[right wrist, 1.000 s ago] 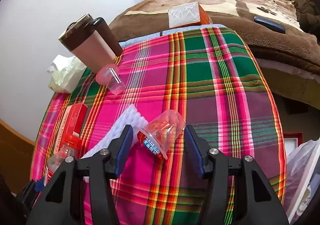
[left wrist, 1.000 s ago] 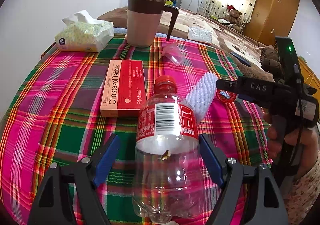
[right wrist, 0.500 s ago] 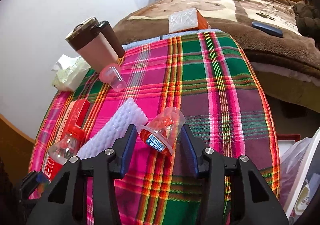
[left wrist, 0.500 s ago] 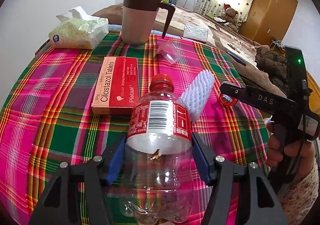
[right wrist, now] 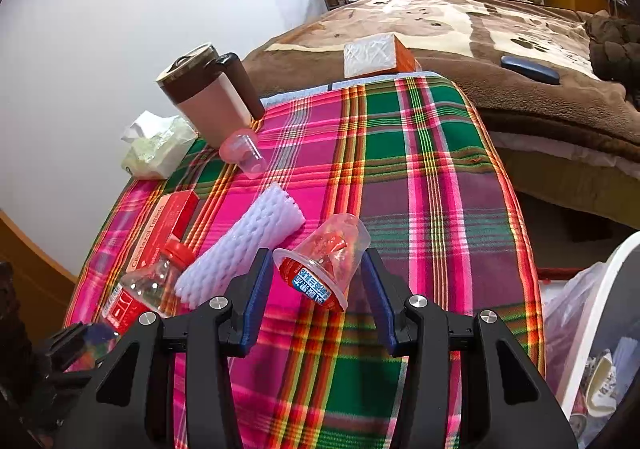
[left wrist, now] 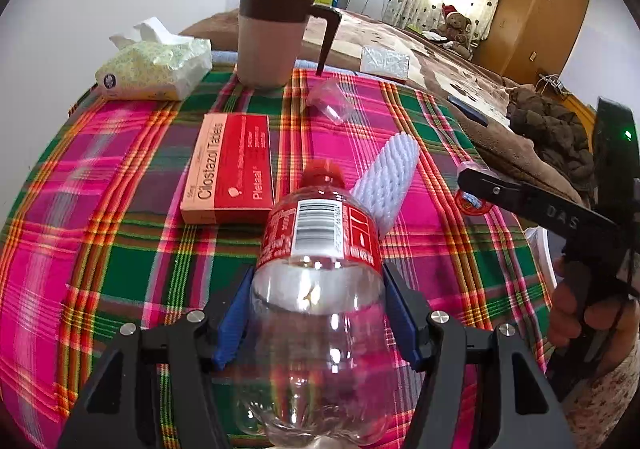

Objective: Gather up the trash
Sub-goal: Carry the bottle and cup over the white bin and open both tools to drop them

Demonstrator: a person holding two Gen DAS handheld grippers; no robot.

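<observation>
My left gripper [left wrist: 316, 313] is shut on an empty clear plastic bottle [left wrist: 316, 249] with a red label and red cap, held above the plaid tablecloth [left wrist: 100, 217]. My right gripper [right wrist: 318, 289] is shut on a clear plastic cup [right wrist: 324, 265] with a red and blue foil lid, lifted off the cloth. The bottle also shows in the right wrist view [right wrist: 148, 285], and the right gripper in the left wrist view [left wrist: 472, 189]. A white foam net sleeve [right wrist: 244, 249] and a small clear cup [right wrist: 244, 153] lie on the cloth.
A red Cilostazol tablet box [left wrist: 232, 169], a tissue pack [left wrist: 156, 65] and a brown lidded mug [left wrist: 272, 37] stand on the table. A bed with a brown blanket [right wrist: 520, 61] lies beyond. A white bin with a bag of trash [right wrist: 592, 329] is at the right.
Both grippers have closed on their objects. The left one squeezed the bottle and raised it; the right one clamped the cup and lifted it off the cloth.
</observation>
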